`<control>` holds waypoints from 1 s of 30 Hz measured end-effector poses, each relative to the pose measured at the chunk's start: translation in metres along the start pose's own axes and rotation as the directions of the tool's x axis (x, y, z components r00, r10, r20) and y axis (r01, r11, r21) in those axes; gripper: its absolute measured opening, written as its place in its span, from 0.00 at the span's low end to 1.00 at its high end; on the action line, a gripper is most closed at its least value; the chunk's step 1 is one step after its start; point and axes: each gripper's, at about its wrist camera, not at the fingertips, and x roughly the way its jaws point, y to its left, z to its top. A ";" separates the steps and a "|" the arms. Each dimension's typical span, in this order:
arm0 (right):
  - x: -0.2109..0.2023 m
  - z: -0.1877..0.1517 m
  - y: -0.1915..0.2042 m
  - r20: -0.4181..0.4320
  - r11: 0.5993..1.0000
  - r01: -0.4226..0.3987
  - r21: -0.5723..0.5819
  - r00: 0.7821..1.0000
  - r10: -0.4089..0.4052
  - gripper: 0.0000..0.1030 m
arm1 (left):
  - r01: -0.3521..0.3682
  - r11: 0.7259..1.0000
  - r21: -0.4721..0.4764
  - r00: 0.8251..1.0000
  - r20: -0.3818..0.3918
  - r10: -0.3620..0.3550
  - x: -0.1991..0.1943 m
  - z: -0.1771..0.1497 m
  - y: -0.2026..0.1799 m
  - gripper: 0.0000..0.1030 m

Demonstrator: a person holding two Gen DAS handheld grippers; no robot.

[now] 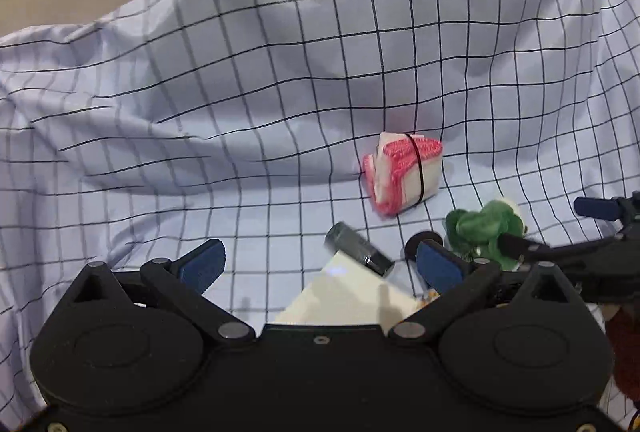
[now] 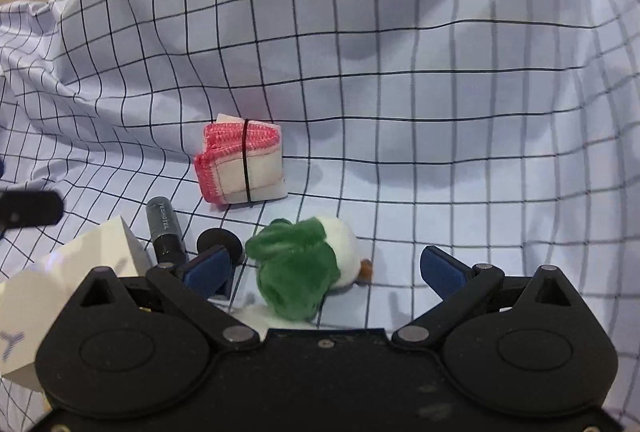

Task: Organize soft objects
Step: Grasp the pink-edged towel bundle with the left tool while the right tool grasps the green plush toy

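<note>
Our right hand-held gripper (image 2: 326, 270) stands wide open with nothing in it, its blue pads either side of the green-and-white plush toy (image 2: 308, 264), which lies on the checked cloth (image 2: 440, 91) close in, nearer the left pad than the right. Our left hand-held gripper (image 1: 320, 264) is just as wide open and empty; between its fingers we see a white box (image 1: 344, 296) and a small dark bottle (image 1: 358, 248) lying on its side, with a black round cap (image 1: 422, 242) just beside the right pad.

We judge the plush light and squashy: it should give under the pads and not slip, so we would close across the thick green body, not the white end or the small orange bit at its tip. Farther off, the pink-and-white folded cloth bundle (image 2: 240, 163), held by a black band, looks firmer yet still soft; we would take it across the banded middle so the layers stay together.

By our count: two soft things, one plush and one bundle; then one bottle, one cap, one box. Whether a bench lies under the cloth we cannot tell.
</note>
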 end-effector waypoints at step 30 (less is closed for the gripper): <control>0.057 0.004 -0.010 -0.120 0.998 -0.067 -0.019 0.991 0.064 0.68 | 0.064 0.997 -0.035 0.987 -0.143 -0.068 0.136 0.068 -0.064 0.96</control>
